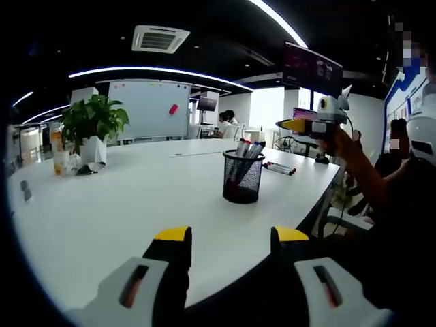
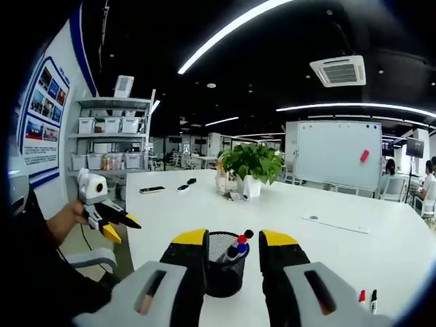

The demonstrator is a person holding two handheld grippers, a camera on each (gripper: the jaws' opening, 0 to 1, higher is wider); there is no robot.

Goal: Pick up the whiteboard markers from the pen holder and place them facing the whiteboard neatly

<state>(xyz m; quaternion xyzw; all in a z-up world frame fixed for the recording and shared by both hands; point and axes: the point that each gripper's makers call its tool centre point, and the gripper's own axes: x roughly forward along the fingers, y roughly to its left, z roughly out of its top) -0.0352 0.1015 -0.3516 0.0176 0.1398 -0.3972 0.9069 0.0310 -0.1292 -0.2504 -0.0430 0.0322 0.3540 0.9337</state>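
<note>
Left hand-held gripper: yellow-tipped black jaws stand well apart over the near edge of the white counter, with nothing between them.
Right hand-held gripper: jaws spread wide on either side of the black wire-mesh pen holder, clasping nothing; in the left gripper view it is raised beyond the holder.
Task's things: round plastic whiteboard markers with red, blue and black caps stand bunched and leaning in the holder, caps up; two more markers lie flat on the counter past it, and two at the right gripper's side.
Whiteboard: large flat white panel with a red eraser on it, well apart at the room's far end.
Risk, tipping: the mesh cup looks light and narrow-based; a jaw catching its rim or a sideways pull on a wedged marker would likely drag or topple it.
Risk, grip: the smooth cylinders sit close together, so closing may pinch two at once or let one slide out.
Risk, rolling: laid on the glossy, hard top, a round marker may roll out of line.
Other: a leafy green plant in a white pot stands further down the counter; what lies beside it is too blurred to name.
</note>
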